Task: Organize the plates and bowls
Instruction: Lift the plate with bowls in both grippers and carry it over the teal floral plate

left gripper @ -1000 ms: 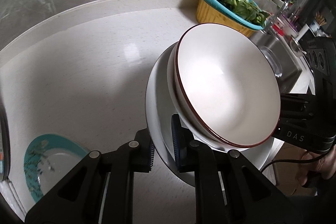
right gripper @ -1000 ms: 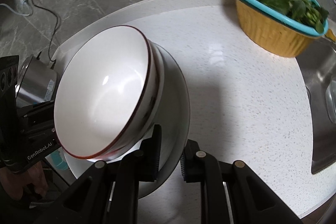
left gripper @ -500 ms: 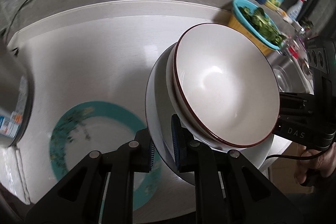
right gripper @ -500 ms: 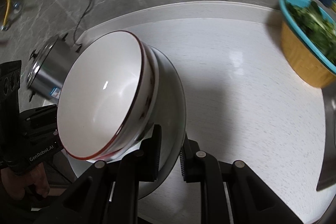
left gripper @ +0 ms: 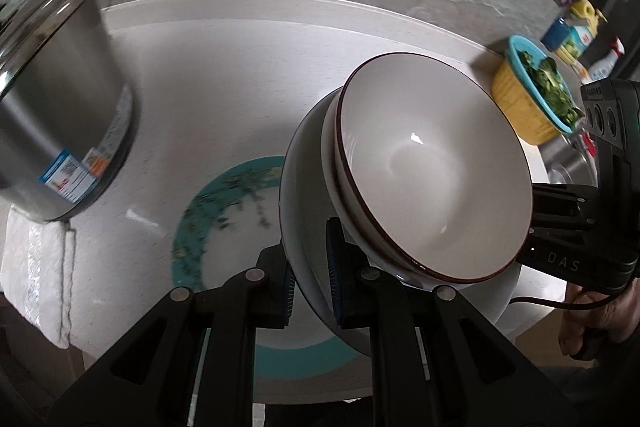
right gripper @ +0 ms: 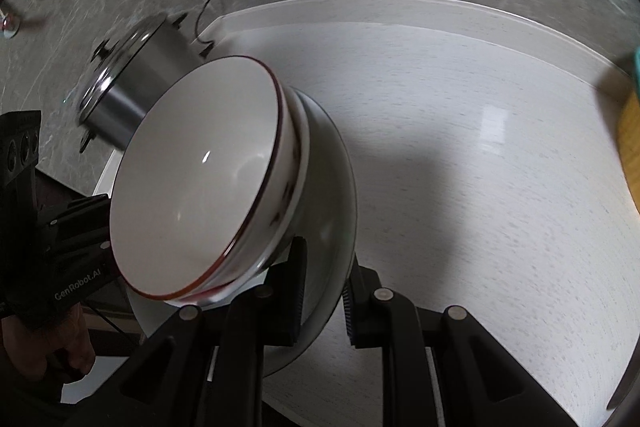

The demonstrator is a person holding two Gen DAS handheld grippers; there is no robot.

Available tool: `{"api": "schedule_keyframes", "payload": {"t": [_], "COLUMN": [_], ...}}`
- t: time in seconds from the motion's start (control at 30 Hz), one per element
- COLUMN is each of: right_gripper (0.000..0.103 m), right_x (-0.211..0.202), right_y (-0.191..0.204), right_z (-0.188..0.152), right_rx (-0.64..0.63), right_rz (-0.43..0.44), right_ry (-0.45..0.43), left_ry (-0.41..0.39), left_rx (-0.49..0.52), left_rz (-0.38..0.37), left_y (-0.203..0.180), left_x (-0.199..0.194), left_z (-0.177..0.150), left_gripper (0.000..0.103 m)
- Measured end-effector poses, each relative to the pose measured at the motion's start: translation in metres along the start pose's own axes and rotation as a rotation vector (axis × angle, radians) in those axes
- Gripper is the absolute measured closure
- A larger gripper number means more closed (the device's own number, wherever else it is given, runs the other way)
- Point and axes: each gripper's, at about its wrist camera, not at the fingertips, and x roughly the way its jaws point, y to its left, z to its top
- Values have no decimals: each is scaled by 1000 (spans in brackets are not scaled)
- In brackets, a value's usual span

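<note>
White china, stacked: two bowls (left gripper: 432, 163) nested on one white plate (left gripper: 304, 227), held above a teal plate (left gripper: 224, 211) on the counter (left gripper: 208, 75). The left gripper (left gripper: 311, 275) pinches the white plate's rim between its pads; the right gripper (right gripper: 322, 301) clamps the opposite rim. One steel pot (left gripper: 56, 115) stands left.

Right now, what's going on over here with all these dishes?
A person is carrying a stack of dishes with both tools. The left hand-held gripper and the right hand-held gripper each clamp opposite edges of a white plate, which holds nested red-rimmed bowls. The stack is held tilted above the white counter, over a teal-rimmed plate lying there. A steel pot stands to the left.
</note>
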Motion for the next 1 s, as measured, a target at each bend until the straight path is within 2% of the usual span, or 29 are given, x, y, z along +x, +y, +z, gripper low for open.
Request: {"api": "schedule_keyframes", "payload": {"t": [0.4, 1.0], "right_gripper": [84, 84], "right_x": [49, 88], "right_y": [33, 43], "right_z": [4, 0], "right_rx": [-53, -77], "right_rz": [37, 26], "right_ry": [74, 115], "left_ry": [39, 75], "left_rx": [-77, -88], "left_rz": [32, 32], "left_y": [65, 93], "left_x": [15, 58], "left_z": [-35, -51], "left_gripper": [92, 92]}}
